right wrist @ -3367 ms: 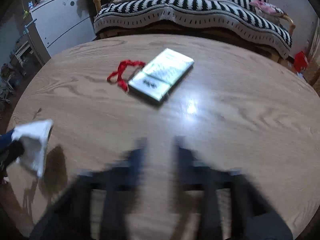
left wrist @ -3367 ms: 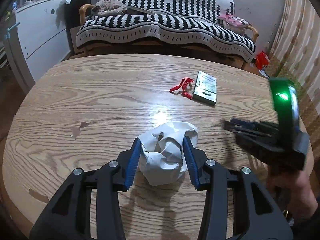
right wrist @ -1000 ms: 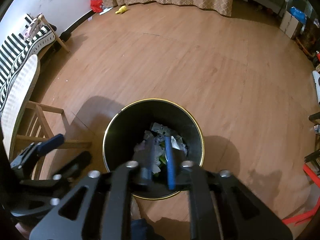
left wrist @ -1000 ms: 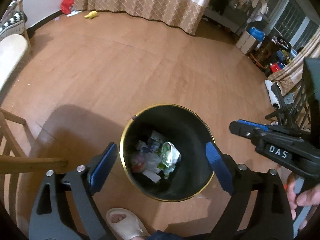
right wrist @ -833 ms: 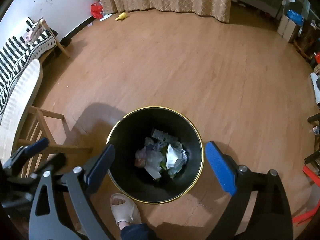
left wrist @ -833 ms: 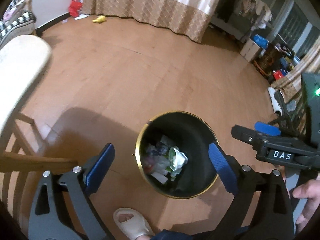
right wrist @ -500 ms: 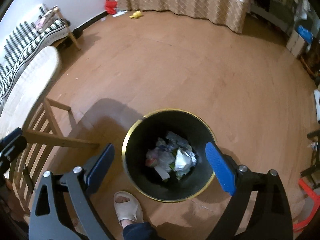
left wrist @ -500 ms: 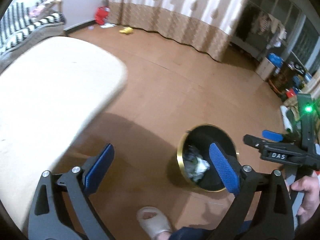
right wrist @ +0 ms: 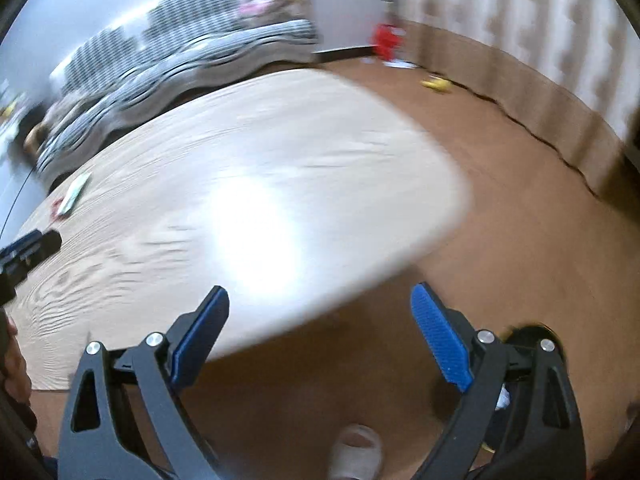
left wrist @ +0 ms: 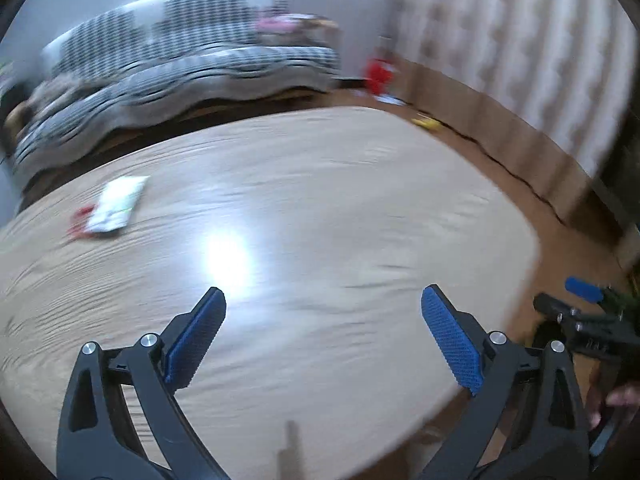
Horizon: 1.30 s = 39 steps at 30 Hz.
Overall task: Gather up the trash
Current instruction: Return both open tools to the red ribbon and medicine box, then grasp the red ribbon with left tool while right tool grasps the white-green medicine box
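Note:
My left gripper (left wrist: 323, 336) hangs open over the near right part of the round wooden table (left wrist: 328, 200), nothing between its blue pads. A flat white-green packet (left wrist: 116, 204) with a red ribbon (left wrist: 78, 220) beside it lies at the table's far left. My right gripper (right wrist: 320, 338) is open and empty, over the floor just past the table's near edge (right wrist: 320, 312). Behind its right finger shows part of the black, gold-rimmed bin (right wrist: 532, 334). The packet (right wrist: 74, 194) is small and blurred in the right wrist view. Both views are motion-blurred.
A black-and-white striped sofa (left wrist: 180, 68) stands beyond the table. Patterned curtains (left wrist: 520, 48) hang at the right, with red (left wrist: 378, 74) and yellow (left wrist: 426, 122) items on the floor below. The person's slippered foot (right wrist: 356, 454) shows at the bottom of the right wrist view.
Both grippers have swung away from the bin and up toward the table. The right gripper opened from nearly shut a second ago. The bin has slid out of the left view.

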Motion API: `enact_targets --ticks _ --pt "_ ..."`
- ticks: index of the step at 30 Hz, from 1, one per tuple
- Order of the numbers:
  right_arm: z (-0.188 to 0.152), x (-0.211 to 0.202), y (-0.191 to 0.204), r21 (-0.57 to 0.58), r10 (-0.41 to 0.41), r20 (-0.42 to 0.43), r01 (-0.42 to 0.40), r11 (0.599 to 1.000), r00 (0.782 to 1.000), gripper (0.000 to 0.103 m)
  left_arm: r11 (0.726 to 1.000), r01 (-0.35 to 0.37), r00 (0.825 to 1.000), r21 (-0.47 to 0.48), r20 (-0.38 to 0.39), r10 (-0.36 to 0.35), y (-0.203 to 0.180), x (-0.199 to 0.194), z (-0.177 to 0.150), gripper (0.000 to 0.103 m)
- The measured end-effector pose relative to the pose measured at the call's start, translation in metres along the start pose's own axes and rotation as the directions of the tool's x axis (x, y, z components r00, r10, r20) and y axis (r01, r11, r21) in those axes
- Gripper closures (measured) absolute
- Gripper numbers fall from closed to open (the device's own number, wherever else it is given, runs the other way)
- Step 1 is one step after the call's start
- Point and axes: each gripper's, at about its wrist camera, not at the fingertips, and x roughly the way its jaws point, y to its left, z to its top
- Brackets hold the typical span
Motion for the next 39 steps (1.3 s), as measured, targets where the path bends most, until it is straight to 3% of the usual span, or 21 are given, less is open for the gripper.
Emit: enact_targets --ticks 5,7,11,14,18,24,30,39 --pt "0.017 0.035 0.14 -0.16 0.125 -0.052 -0.131 0.978 0.991 0.014 0.98 -0.146 0.989 -0.138 0.004 0.148 0.121 -0.016 -0.012 0.008" --pt "0.022 0.044 0.184 -0.21 0.15 -0.057 -0.159 0.965 0.987 0.014 0.964 -0.171 0.985 -0.206 -0.014 0.171 0.163 -0.017 -0.021 0.008" --pt "0.022 0.072 0.269 -0.317 0.174 -0.085 -0.192 0.929 0.981 0.014 0.939 -0.237 0.972 -0.249 -0.052 0.231 0.221 -0.02 -0.036 0.008" --pt "0.017 0.09 0.305 -0.36 0.176 -0.109 -0.204 0.91 0.978 0.014 0.928 -0.288 0.958 -0.237 -0.067 0.28 0.245 -0.014 -0.039 0.008" --pt "0.019 0.111 0.332 -0.367 0.185 -0.15 -0.229 0.902 0.971 0.014 0.927 -0.292 0.956 -0.237 -0.095 0.277 0.268 0.01 -0.029 0.008" --pt "0.021 0.12 0.347 -0.411 0.183 -0.133 -0.222 0.884 0.974 0.009 0.938 -0.281 0.956 -0.202 -0.143 0.256 0.283 0.059 -0.005 0.008" --pt "0.024 0.127 0.356 -0.431 0.198 -0.137 -0.238 0.87 0.971 0.007 0.948 -0.231 0.971 -0.218 -0.11 0.211 0.294 0.083 0.032 0.008" --pt "0.029 0.132 0.359 -0.44 0.215 -0.135 -0.253 0.861 0.967 0.006 0.949 -0.265 0.963 -0.173 -0.103 0.25 0.299 0.108 0.059 0.008"
